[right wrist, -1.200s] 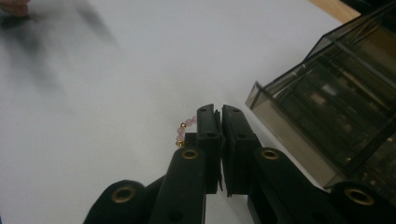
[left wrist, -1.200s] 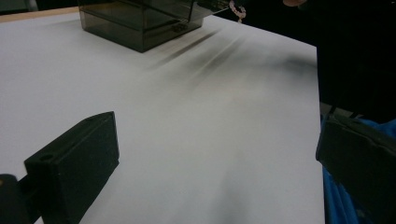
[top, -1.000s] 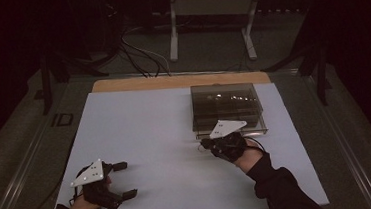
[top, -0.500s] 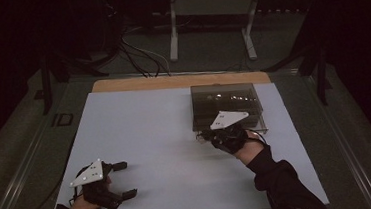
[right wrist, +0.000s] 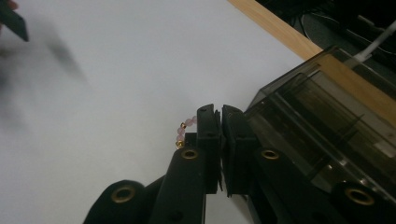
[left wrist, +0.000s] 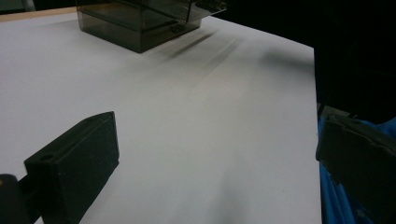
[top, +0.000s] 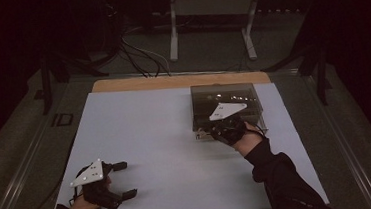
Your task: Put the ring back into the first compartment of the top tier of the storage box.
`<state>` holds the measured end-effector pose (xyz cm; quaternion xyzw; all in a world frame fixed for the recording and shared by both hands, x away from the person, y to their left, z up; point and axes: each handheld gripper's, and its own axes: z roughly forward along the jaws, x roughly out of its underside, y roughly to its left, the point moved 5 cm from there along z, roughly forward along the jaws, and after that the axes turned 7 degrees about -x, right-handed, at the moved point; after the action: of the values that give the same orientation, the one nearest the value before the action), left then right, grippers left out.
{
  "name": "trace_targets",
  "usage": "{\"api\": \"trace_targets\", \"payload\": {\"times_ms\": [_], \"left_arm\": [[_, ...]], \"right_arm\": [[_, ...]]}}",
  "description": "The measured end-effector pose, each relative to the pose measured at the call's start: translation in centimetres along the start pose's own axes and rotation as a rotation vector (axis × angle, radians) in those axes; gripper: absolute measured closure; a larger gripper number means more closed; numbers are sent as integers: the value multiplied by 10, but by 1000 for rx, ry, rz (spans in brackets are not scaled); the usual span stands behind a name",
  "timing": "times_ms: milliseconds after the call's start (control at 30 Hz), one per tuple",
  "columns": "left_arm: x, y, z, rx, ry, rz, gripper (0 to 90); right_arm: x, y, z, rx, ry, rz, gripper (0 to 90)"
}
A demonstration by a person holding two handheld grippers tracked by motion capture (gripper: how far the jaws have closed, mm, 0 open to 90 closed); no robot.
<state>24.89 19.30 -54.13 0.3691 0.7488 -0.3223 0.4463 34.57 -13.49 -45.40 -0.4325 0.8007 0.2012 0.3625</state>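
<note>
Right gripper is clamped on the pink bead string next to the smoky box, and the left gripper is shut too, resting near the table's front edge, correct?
Not quite: the left gripper is open, its jaws standing wide apart in the left gripper view. The right gripper is indeed shut on the pink bead string beside the smoky box.

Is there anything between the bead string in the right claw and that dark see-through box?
Nothing visible blocks it. The right claw is shut on the bead string, whose pink and gold beads hang out on the side away from the box. The box sits right beside the claw, and whether its lid is open I cannot tell.
</note>
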Motion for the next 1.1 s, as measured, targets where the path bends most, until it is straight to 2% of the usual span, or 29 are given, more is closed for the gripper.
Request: {"api": "trace_targets", "payload": {"times_ms": [467, 633, 1000, 1100], "left_arm": [[0, 0, 0, 2, 2, -3, 10], [0, 0, 0, 2, 2, -4, 10], [1, 0, 0, 2, 8, -3, 10], [1, 0, 1, 1, 8, -4, 10]], "right_arm": [[-1, -22, 15, 34, 18, 39, 864], [4, -32, 21, 45, 35, 68, 863], [14, -39, 32, 64, 53, 94, 858], [16, -40, 34, 64, 47, 102, 791]]}}
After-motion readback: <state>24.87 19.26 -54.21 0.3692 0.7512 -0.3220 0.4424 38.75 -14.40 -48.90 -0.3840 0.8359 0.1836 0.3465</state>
